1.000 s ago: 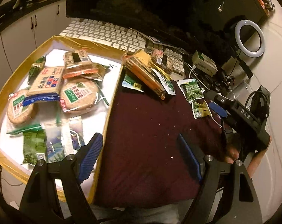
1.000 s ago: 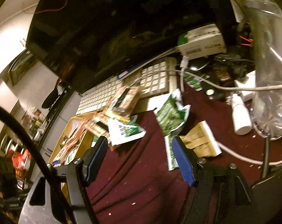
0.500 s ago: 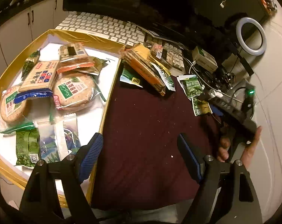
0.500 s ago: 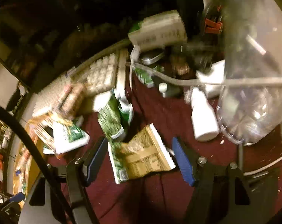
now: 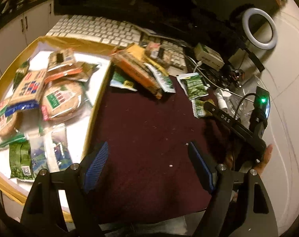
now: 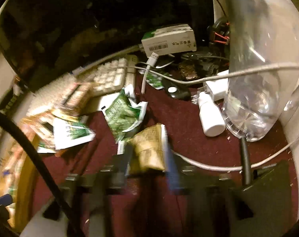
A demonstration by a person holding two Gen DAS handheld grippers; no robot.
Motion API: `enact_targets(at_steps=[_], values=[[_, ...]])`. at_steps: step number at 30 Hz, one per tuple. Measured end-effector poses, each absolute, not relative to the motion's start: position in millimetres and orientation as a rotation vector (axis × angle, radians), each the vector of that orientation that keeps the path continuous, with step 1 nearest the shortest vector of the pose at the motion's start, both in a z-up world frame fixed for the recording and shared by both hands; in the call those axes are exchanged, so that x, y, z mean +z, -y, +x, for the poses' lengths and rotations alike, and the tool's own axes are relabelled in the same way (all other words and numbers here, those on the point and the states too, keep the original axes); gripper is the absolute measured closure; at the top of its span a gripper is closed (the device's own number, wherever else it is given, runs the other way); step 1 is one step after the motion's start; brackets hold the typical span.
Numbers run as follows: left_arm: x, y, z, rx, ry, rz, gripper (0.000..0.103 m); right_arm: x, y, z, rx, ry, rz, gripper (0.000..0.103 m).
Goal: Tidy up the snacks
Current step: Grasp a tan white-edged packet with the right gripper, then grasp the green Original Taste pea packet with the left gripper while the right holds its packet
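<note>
My right gripper (image 6: 149,159) is closing on a tan snack packet (image 6: 149,146) that lies on the maroon cloth (image 6: 189,138). Its blurred fingers touch both sides of the bunched packet. A crumpled green packet (image 6: 123,116) and a white and green packet (image 6: 72,134) lie just beyond it. My left gripper (image 5: 149,158) hangs open over bare cloth with nothing between its fingers. To its left a gold-rimmed tray (image 5: 98,102) holds several snack packs, among them a round cracker pack (image 5: 62,100). A pile of snacks (image 5: 141,71) rests at the tray's far right corner.
A clear plastic bottle (image 6: 254,79), a small white bottle (image 6: 210,118) and a grey cable (image 6: 208,166) crowd the right side. A white keyboard (image 5: 102,29), a white box (image 6: 169,41) and a ring light (image 5: 260,31) stand behind. A hand (image 5: 266,156) holds the right gripper.
My right gripper tipped down onto the tan packet and its jaws narrowed from wide open to gripping it. My left gripper drifted slightly to the right and stays open.
</note>
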State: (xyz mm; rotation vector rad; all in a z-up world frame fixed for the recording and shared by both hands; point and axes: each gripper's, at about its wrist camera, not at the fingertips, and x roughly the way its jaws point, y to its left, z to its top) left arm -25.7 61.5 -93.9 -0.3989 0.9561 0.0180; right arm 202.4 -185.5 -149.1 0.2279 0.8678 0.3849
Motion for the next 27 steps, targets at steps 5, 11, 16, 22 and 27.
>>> enact_targets(at_steps=[5, 11, 16, 22, 27], values=[[-90.5, -42.2, -9.3, -0.016, -0.963, -0.364, 0.021, -147.7, 191.8, 189.8, 0.417, -0.84, 0.258, 0.084], [-94.1, -18.8, 37.9, -0.091, -1.016, -0.37, 0.021, -155.0, 213.3, 187.9, 0.405, -0.8, 0.373, 0.085], [-113.1, -4.6, 98.5, -0.114, -1.122, -0.461, 0.021, -161.0, 224.8, 190.7, 0.444, -0.804, 0.406, 0.085], [-126.1, 6.3, 156.6, -0.042, -1.137, -0.514, 0.026, -152.9, 225.9, 183.4, 0.467, -0.81, 0.413, 0.085], [-135.8, 23.9, 186.6, -0.016, -1.171, -0.527, 0.037, -154.7, 212.9, 185.1, 0.476, -0.812, 0.411, 0.085]])
